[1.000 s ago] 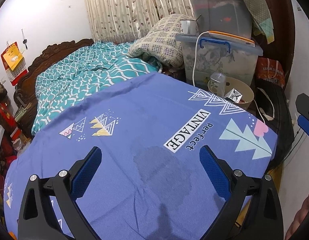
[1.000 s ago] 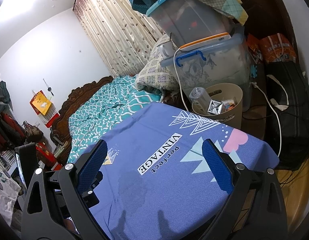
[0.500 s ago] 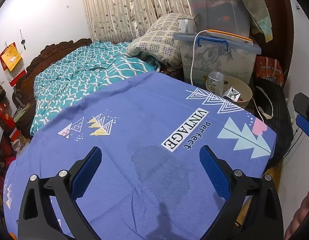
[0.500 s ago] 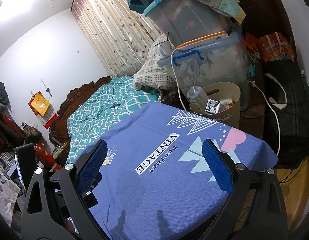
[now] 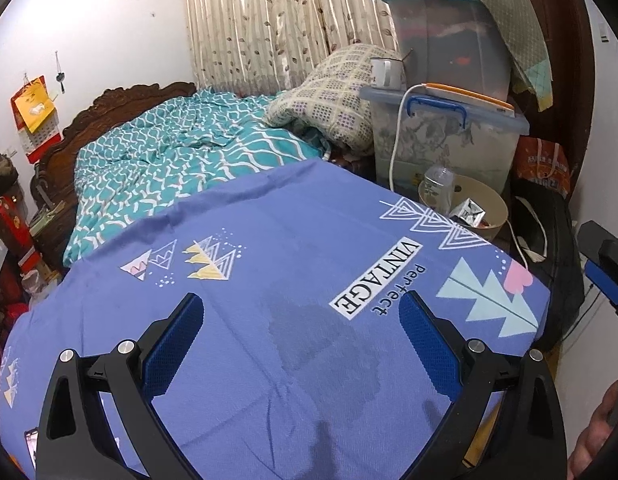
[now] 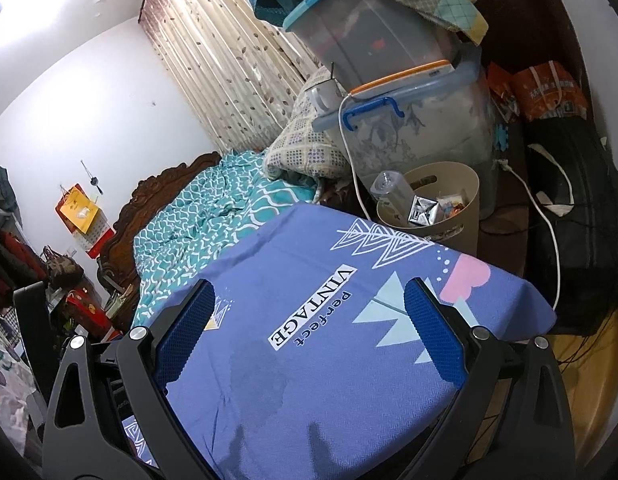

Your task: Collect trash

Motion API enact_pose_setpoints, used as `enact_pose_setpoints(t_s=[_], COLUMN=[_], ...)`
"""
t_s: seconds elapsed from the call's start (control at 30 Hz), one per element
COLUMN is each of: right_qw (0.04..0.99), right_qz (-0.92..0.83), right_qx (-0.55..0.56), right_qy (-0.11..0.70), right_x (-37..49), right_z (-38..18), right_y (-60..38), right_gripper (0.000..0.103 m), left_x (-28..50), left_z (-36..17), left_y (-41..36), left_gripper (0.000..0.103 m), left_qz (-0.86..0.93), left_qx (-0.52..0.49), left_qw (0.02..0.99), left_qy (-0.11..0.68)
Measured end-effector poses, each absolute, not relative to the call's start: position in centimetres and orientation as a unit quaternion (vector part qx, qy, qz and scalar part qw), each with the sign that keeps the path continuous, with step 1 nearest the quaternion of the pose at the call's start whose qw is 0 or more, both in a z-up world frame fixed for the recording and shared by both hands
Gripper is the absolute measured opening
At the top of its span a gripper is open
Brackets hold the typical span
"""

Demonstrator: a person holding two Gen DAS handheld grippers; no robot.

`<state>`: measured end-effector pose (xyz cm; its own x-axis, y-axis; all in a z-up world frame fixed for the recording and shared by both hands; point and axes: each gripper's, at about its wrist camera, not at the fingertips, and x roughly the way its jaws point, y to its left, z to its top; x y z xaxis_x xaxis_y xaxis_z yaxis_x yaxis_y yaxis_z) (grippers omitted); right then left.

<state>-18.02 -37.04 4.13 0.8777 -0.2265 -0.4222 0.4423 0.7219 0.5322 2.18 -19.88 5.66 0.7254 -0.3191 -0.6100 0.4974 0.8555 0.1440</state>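
The bed, under a teal patterned cover, fills the upper left of my left view. The worktop, under a blue printed cloth, takes the centre and lower part of both views; I see no loose trash on it, only a dark damp-looking patch at lower centre. Stacked storage boxes stand at upper right, with a black bag at far right. The beige waste bin sits just beyond the worktop's far edge, right of centre. The collected trash is in it: a clear plastic bottle leaning at the rim and a silver wrapper beside it.

My left hand-held gripper hangs over the cloth with jaws wide and nothing between them. My right hand-held gripper is likewise wide and empty.

Risks, in my judgement: the bottle leans high and may tip out if the bin is knocked; a white cable hangs just beside the bin and could snag a jaw; the damp cloth could drag and bunch. The boxes crowd any approach from behind.
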Motion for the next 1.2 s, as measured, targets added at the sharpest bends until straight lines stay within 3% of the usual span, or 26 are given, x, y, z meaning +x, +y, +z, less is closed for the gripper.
enact_pose_setpoints(t_s=[1.2], right_qw=[0.911], right_qz=[-0.182], right_qx=[0.326], right_qy=[0.177], right_x=[-17.73], right_z=[4.10], right_y=[-36.72], right_gripper=[0.095], left_x=[2.56], left_z=[5.31], left_y=[-20.00], left_gripper=[0.094], left_qz=[-0.227], left_qx=[0.147], left_qw=[0.912], left_qy=[0.309])
